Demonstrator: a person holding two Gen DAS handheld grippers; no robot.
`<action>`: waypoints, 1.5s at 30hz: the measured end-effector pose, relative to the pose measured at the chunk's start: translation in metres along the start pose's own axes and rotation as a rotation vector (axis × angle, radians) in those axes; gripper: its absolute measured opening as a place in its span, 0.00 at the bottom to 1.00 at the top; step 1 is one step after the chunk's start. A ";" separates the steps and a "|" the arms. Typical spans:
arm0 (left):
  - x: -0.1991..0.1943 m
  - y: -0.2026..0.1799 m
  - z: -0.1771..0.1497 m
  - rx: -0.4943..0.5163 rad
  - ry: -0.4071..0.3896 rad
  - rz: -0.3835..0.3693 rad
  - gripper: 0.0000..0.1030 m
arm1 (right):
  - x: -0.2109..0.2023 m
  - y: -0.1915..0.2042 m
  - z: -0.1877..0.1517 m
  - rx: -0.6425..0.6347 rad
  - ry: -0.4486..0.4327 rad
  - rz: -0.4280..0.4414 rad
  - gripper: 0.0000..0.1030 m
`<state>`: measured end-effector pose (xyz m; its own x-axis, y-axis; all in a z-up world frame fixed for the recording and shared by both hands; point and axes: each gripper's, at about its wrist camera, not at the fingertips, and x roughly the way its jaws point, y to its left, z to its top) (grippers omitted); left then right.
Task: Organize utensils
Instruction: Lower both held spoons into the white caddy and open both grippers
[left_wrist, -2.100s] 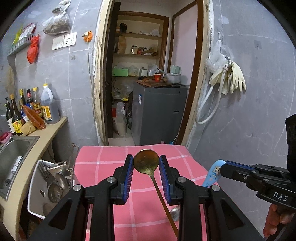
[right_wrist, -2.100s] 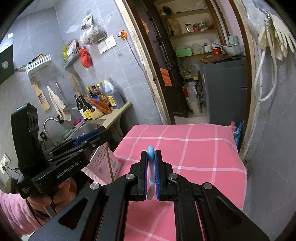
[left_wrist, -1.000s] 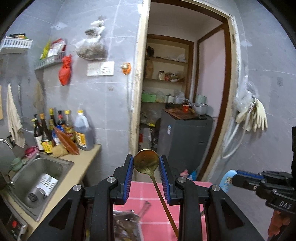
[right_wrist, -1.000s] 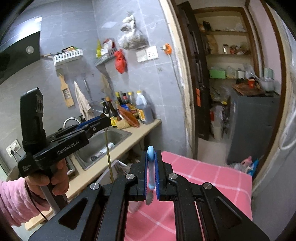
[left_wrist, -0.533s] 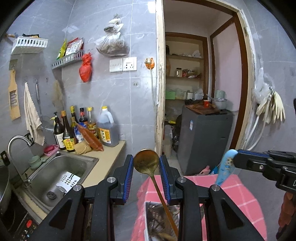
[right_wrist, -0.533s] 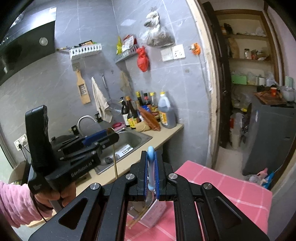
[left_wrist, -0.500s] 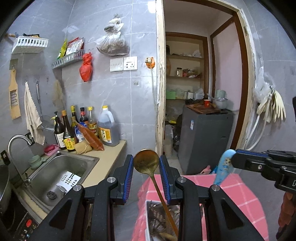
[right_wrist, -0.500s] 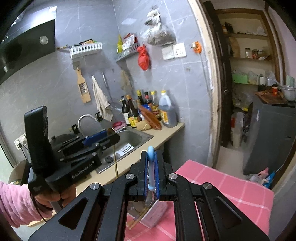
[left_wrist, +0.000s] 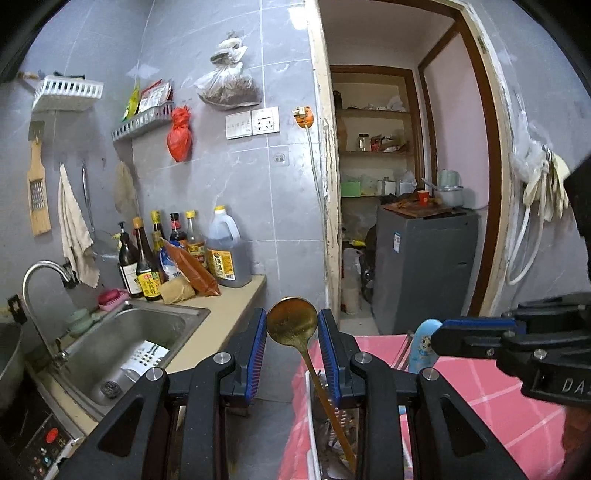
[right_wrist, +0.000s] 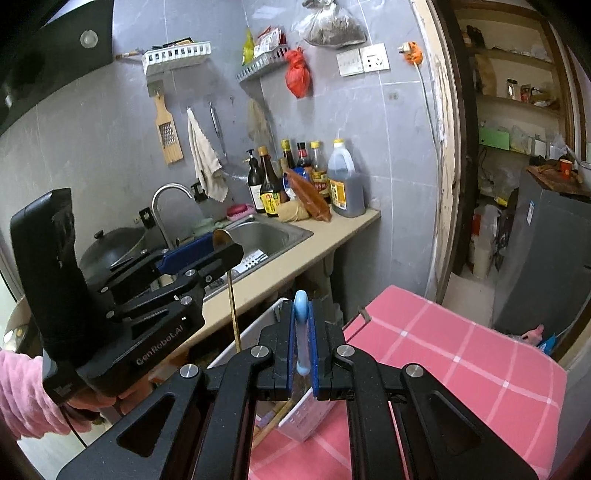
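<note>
My left gripper is shut on the bowl of a gold spoon, whose thin handle slants down over a white utensil basket. The right wrist view shows this gripper at the left, with the gold spoon's handle hanging down beside the basket's rim. My right gripper is shut on the pale blue handle of a second spoon, just above the basket. In the left wrist view the right gripper and its blue-handled spoon sit at the right. The basket stands on a pink checked tablecloth.
Left of the table runs a beige counter with a steel sink, a tap and several sauce bottles. An induction cooker sits at the lower left. Beyond an open doorway stands a grey appliance. A person's pink sleeve shows at the left.
Both grippers have sunk and swung left toward the sink counter, each still holding its spoon. The white basket now lies closer beneath them.
</note>
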<state>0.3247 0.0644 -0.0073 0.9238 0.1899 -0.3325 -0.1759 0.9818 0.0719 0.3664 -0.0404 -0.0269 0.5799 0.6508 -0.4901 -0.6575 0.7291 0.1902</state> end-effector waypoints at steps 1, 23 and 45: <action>0.001 -0.001 -0.002 0.004 0.002 -0.001 0.26 | 0.001 0.000 -0.001 -0.002 0.000 0.000 0.06; 0.013 0.013 -0.030 -0.151 0.137 -0.062 0.26 | 0.020 -0.011 -0.014 0.030 0.049 0.059 0.07; -0.034 0.019 -0.013 -0.255 0.079 -0.103 0.67 | -0.051 -0.020 -0.030 0.114 -0.134 -0.114 0.31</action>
<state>0.2857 0.0768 -0.0074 0.9137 0.0795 -0.3986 -0.1720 0.9642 -0.2019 0.3361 -0.0942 -0.0311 0.7112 0.5799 -0.3975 -0.5301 0.8137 0.2386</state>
